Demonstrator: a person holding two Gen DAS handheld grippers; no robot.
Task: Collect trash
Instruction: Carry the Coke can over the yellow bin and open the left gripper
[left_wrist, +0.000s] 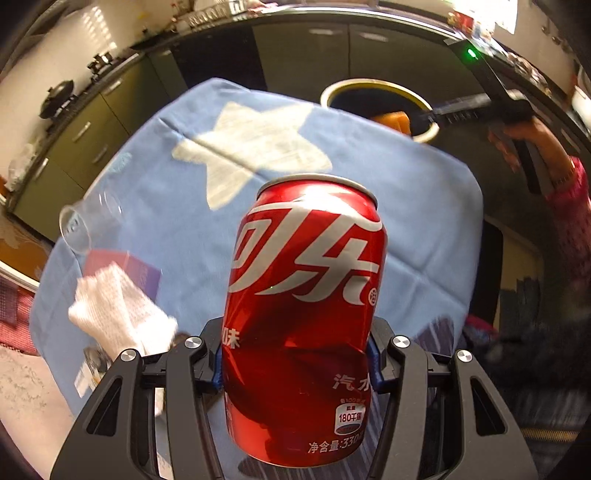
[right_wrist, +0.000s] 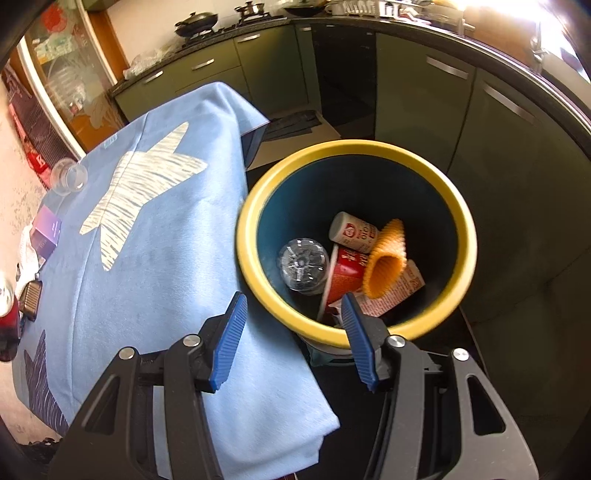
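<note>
The left wrist view is showing the left gripper (left_wrist: 295, 365) clamping a dented red cola can (left_wrist: 303, 314) between its blue pads, the can standing upright in the grip above the near edge of the table's blue cloth (left_wrist: 155, 206). A white star (left_wrist: 255, 147) is printed on the middle of that cloth. Near the cloth's left edge a clear glass (left_wrist: 88, 221) is lying on its side, with a purple box (left_wrist: 125, 269) just beside it and a white knitted cloth (left_wrist: 118, 317) overlapping the box's near side. Beyond the far right corner, the yellow-rimmed bin (left_wrist: 332, 92) is standing off the table, and the right gripper is hanging over its rim, held by a hand (left_wrist: 524, 140) in a pink sleeve.

From the right wrist view, the right gripper (right_wrist: 291, 339) is standing half open with nothing between its pads, poised over the near rim of the bin (right_wrist: 258, 206). Inside the bin a clear plastic bottle (right_wrist: 303, 266), a red paper cup (right_wrist: 343, 277), a small white bottle (right_wrist: 354, 232), an orange ribbed sleeve (right_wrist: 386, 262) and a printed carton (right_wrist: 399, 288) are lying together.
</note>
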